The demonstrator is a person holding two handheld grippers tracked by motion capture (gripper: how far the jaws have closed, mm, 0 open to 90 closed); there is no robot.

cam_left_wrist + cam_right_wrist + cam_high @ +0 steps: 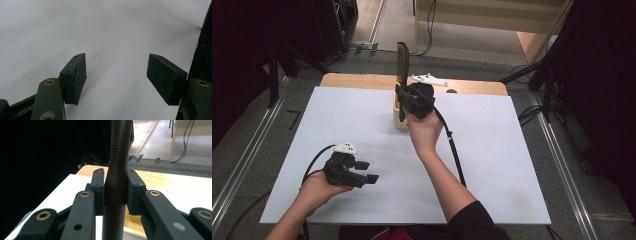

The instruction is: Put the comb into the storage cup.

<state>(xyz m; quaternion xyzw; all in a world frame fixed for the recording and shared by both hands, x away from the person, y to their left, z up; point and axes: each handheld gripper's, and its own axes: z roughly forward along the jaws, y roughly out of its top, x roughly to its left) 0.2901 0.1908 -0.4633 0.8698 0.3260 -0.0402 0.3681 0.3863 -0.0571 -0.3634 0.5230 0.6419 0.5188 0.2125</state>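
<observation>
My right gripper (402, 93) is raised over the far middle of the table, shut on a long dark comb (402, 60) that stands upright. In the right gripper view the comb's brown handle (117, 170) is pinched between the two pads of the right gripper (115, 185), with fine teeth showing near its top. Just below it stands a small light wooden box (397, 115). Near the table's front left, my left gripper (368, 171) lies low over the white table top (492, 165), open. In the left gripper view, nothing sits between the jaws of the left gripper (116, 72).
A white flat part (429, 79) lies on the bare wooden strip at the table's far edge. A black cable (455, 155) trails from the right gripper along the forearm. Dark stands and floor rails flank the table.
</observation>
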